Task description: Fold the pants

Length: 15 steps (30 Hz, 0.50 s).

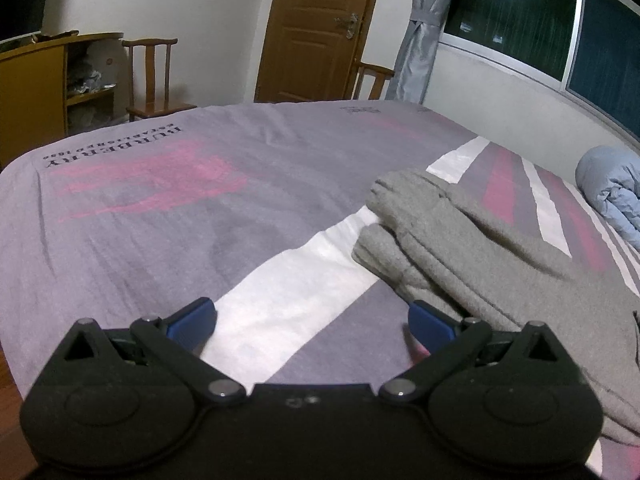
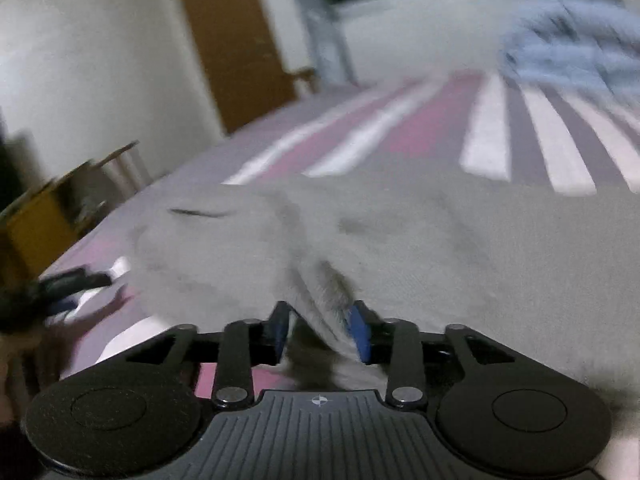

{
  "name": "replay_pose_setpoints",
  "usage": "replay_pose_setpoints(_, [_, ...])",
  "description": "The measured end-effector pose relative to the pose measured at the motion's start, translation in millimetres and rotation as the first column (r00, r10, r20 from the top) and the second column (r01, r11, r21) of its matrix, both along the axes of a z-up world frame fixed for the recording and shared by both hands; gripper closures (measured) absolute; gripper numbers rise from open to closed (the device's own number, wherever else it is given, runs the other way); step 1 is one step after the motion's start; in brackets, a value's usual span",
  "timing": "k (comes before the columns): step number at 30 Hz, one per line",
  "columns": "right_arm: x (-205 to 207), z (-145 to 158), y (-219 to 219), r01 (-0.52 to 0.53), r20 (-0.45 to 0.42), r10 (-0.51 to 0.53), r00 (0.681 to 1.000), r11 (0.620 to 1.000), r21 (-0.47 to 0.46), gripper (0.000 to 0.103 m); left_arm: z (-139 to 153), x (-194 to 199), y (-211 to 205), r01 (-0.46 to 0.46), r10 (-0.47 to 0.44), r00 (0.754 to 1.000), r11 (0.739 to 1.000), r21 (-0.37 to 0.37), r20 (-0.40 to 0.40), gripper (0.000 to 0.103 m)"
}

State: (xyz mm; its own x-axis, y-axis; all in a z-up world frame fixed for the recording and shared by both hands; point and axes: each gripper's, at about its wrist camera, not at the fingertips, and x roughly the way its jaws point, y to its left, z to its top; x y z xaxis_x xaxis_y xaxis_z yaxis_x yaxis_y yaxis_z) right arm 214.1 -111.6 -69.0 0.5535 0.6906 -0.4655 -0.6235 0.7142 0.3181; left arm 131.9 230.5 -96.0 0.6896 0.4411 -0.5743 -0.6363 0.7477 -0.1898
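The grey fleece pants (image 1: 480,248) lie on the bed at the right of the left wrist view, two leg ends pointing left. My left gripper (image 1: 312,320) is open and empty, low over the sheet, its right finger (image 1: 430,324) beside the pants' edge. In the blurred right wrist view the pants (image 2: 400,232) fill the middle. My right gripper (image 2: 320,330) is shut on a pinched fold of the pants. The left gripper (image 2: 68,284) shows at the left edge of that view.
The bed has a purple sheet (image 1: 160,220) with pink and white stripes. A light blue quilt (image 1: 616,196) lies at the far right. Wooden chairs (image 1: 150,76), a cabinet (image 1: 36,88) and a door (image 1: 316,28) stand beyond the bed's far edge.
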Motion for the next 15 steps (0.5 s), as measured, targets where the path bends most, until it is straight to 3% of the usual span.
replay_pose_setpoints(2, [-8, 6, -4, -0.018, 0.019, 0.018, 1.000, 0.999, 0.041, 0.067, -1, -1, 1, 0.000, 0.000, 1.000, 1.000, 0.000, 0.000, 0.006])
replay_pose_setpoints(5, [-7, 12, -14, 0.095, 0.040, -0.099, 0.994, 0.991, 0.092, 0.068, -1, -2, 0, 0.000, 0.000, 1.000, 1.000, 0.001, -0.001, 0.006])
replay_pose_setpoints(10, [13, 8, -13, 0.284, 0.010, -0.285, 0.958, 0.958, 0.041, 0.068, 0, -2, -3, 0.003, -0.003, 1.000, 1.000, 0.006, -0.005, 0.006])
replay_pose_setpoints(12, [25, 9, -14, 0.328, -0.014, -0.328, 0.944, 0.943, 0.056, 0.068, 7, -6, -8, 0.039, -0.039, 0.999, 0.999, 0.010, 0.028, 0.008])
replay_pose_setpoints(15, [32, 11, -22, 0.366, -0.038, -0.364, 0.930, 0.929, 0.048, 0.068, 20, 3, -33, 0.139, -0.143, 0.990, 0.980, 0.141, 0.019, 0.008])
